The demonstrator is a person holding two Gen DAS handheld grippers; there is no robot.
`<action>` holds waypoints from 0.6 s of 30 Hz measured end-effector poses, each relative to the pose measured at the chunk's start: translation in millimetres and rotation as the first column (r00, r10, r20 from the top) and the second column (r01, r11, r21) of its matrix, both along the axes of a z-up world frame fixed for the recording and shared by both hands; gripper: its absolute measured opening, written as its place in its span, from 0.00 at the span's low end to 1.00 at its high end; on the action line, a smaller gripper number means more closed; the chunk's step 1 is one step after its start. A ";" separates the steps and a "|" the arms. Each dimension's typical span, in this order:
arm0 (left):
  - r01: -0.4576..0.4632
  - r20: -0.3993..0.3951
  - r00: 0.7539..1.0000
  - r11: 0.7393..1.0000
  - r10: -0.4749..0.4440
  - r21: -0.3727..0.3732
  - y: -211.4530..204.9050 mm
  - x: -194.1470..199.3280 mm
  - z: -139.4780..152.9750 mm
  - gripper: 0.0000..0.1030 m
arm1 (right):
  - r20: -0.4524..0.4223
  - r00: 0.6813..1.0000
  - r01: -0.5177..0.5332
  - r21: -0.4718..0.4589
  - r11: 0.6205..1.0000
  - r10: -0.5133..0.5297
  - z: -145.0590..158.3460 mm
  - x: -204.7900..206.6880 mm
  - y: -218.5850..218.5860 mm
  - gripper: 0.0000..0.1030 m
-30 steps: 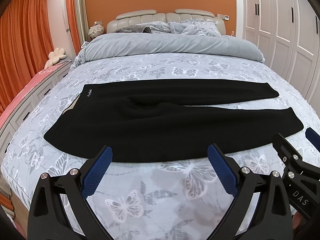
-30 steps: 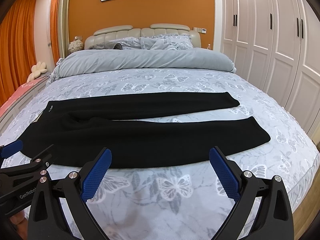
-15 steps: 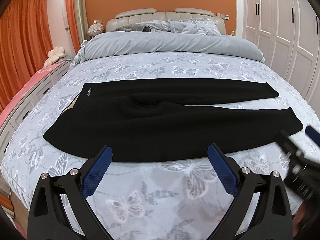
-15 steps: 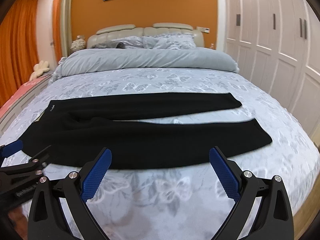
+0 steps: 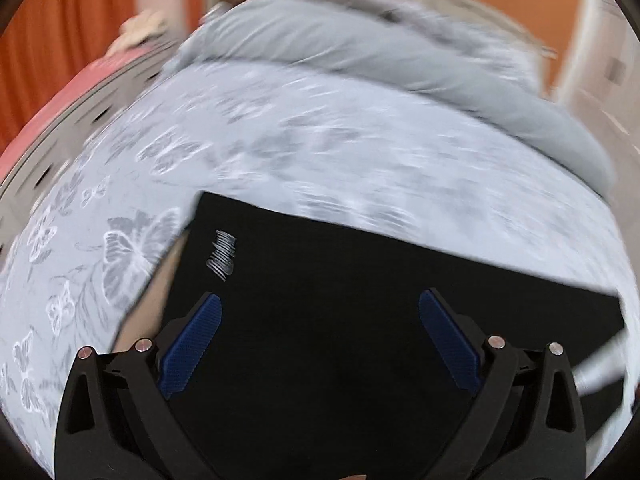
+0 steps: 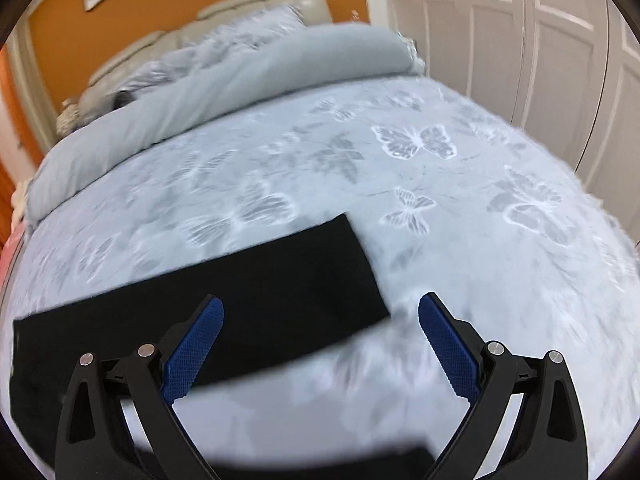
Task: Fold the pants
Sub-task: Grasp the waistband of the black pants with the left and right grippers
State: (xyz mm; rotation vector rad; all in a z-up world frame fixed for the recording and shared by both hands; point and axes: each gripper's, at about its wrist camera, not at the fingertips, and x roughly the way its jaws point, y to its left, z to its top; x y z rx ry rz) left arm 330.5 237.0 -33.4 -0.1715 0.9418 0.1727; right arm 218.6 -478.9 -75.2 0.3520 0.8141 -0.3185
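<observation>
Barely started: black pants flat on the butterfly bedspread, no fold yet. Left tool spread wide over waistband, right tool spread wide, cuff at 11 o'clock, gripping nothing.

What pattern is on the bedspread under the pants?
Pale grey-blue bedspread with white and grey butterflies; clearest in the right wrist view.

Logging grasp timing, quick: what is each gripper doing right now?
Left gripper: open, holding nothing, over the black fabric pants.
Right gripper: open, holding nothing, over a pant-leg end.
</observation>
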 end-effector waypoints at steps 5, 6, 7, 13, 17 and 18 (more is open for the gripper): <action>-0.082 -0.024 0.996 0.996 0.082 0.036 38.8 61.4 -31.3 0.94 | -0.057 0.998 -0.011 -0.003 1.000 0.011 -30.8 56.6 -33.5 0.92; -0.081 -0.036 0.996 0.996 0.082 0.045 40.2 69.5 -37.2 0.94 | -0.065 0.998 -0.015 0.003 1.000 0.015 -36.5 63.5 -34.8 0.90; -0.077 -0.049 0.996 0.996 0.079 0.049 42.1 77.4 -42.9 0.94 | -0.069 0.997 -0.019 0.005 1.000 0.020 -40.5 70.7 -37.8 0.89; -0.060 -0.153 0.986 0.997 0.065 0.038 44.5 111.6 -76.9 0.95 | -0.121 0.991 -0.058 -0.007 0.998 0.057 -62.8 97.7 -34.3 0.76; -0.053 -0.190 0.980 0.998 0.058 0.030 47.1 119.1 -91.5 0.94 | -0.119 0.991 -0.061 -0.036 0.997 0.057 -65.0 99.2 -28.2 0.76; -0.054 -0.193 0.980 0.998 0.057 0.021 48.6 119.6 -93.9 0.94 | -0.116 0.992 -0.064 -0.039 0.997 0.059 -64.2 99.3 -27.5 0.76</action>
